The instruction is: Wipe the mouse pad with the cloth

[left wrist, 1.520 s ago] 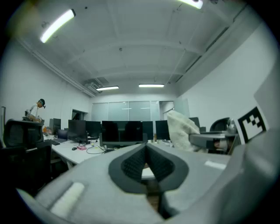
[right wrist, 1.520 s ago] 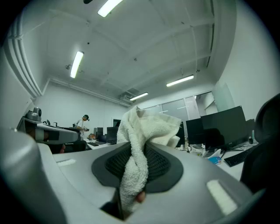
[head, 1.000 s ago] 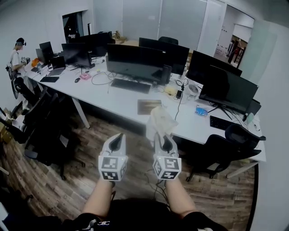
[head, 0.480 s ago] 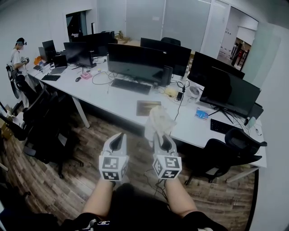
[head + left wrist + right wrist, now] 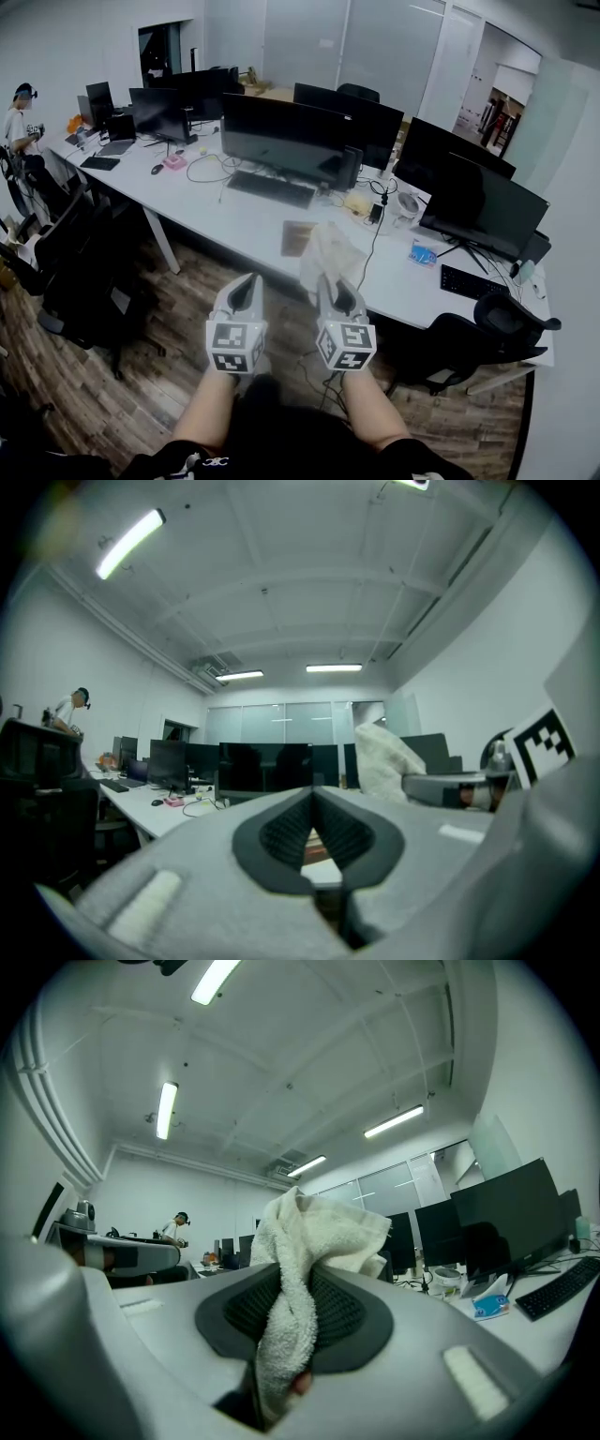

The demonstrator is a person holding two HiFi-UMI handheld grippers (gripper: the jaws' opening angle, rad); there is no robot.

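Gripping the cloth [image 5: 328,251] by a lower fold, the right gripper [image 5: 339,296] has its jaws shut on it, and the rest stands up loose above the tips; its own view shows the towelling [image 5: 314,1227] pinched between the ribbed pads. The left gripper [image 5: 246,294] hangs just beside it with jaws together and nothing between them. Both are held in the air short of the desk [image 5: 234,211], not over it. The pad [image 5: 296,238] lies flat near the desk's front edge, at about 12 o'clock from the pair and roughly 11 o'clock from the right gripper, which looks slightly the nearer. Its right part is hidden behind the cloth, so its long axis cannot be told. Wiping has not begun; the coming move likely calls for reaching forward and down until the cloth meets the pad.
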